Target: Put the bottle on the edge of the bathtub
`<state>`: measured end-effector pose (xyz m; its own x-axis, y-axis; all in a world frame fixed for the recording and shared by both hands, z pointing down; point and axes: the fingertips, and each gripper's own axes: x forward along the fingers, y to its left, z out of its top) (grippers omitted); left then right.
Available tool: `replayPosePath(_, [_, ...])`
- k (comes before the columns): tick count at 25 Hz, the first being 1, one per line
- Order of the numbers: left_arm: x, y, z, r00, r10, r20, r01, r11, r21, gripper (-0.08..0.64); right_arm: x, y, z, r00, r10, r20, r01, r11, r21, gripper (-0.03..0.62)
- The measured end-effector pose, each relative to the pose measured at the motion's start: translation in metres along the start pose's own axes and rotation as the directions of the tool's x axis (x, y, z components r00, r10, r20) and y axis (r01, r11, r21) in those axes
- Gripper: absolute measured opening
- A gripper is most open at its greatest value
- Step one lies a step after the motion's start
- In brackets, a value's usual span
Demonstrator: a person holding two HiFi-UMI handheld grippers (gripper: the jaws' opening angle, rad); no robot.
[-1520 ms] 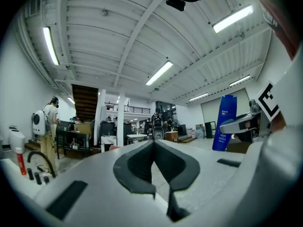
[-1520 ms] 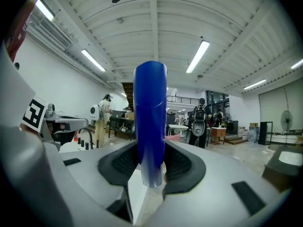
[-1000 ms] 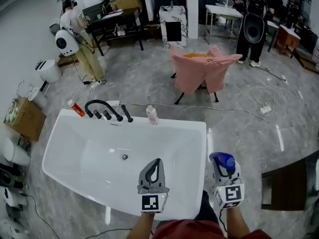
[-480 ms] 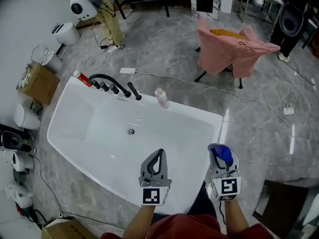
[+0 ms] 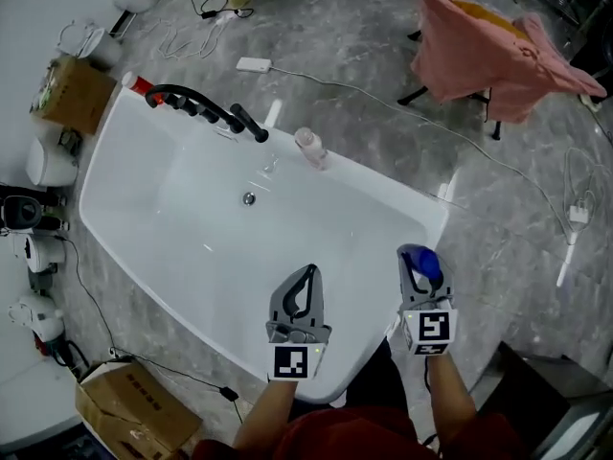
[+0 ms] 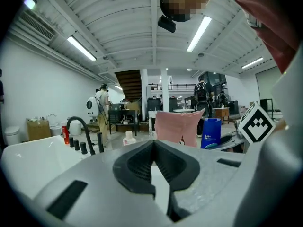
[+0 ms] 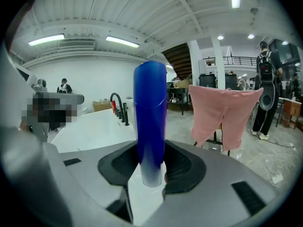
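A blue bottle (image 5: 424, 263) stands upright between the jaws of my right gripper (image 5: 421, 274), which is shut on its lower part. In the right gripper view the blue bottle (image 7: 150, 112) fills the middle, pinched by my right gripper (image 7: 151, 162). In the head view this gripper hangs by the right end rim of the white bathtub (image 5: 388, 188). My left gripper (image 5: 306, 278) is shut with nothing in it, over the tub's near rim. Its closed left gripper (image 6: 153, 144) tips point toward the black faucet (image 6: 75, 126).
A pink bottle (image 5: 311, 148) stands on the tub's far rim beside the black faucet set (image 5: 206, 109), with a red bottle (image 5: 138, 84) at the far left corner. A chair draped in pink cloth (image 5: 498, 51), floor cables (image 5: 383, 103) and cardboard boxes (image 5: 134, 405) surround the tub.
The head view has tipped further down and turned, so the tub looks nearer and slanted. Both grippers keep their places low in the view, the blue bottle still held.
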<state>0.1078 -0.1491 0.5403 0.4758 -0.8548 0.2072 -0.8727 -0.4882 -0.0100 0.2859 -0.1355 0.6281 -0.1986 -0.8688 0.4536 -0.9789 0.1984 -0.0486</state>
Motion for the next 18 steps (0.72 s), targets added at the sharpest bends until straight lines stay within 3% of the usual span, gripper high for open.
replayPosePath(8, [0.044, 0.01, -0.043, 0.993, 0.088, -0.083, -0.091, 0.995, -0.037, 0.005, 0.103, -0.019, -0.024, 0.995, 0.086, -0.041, -0.088, 0.995, -0.045, 0.152])
replayPosePath(18, [0.053, 0.026, -0.062, 0.976, 0.175, -0.127, -0.184, 0.981, -0.061, 0.005, 0.198, -0.011, -0.017, 0.99, 0.143, -0.013, -0.143, 0.986, -0.089, 0.152])
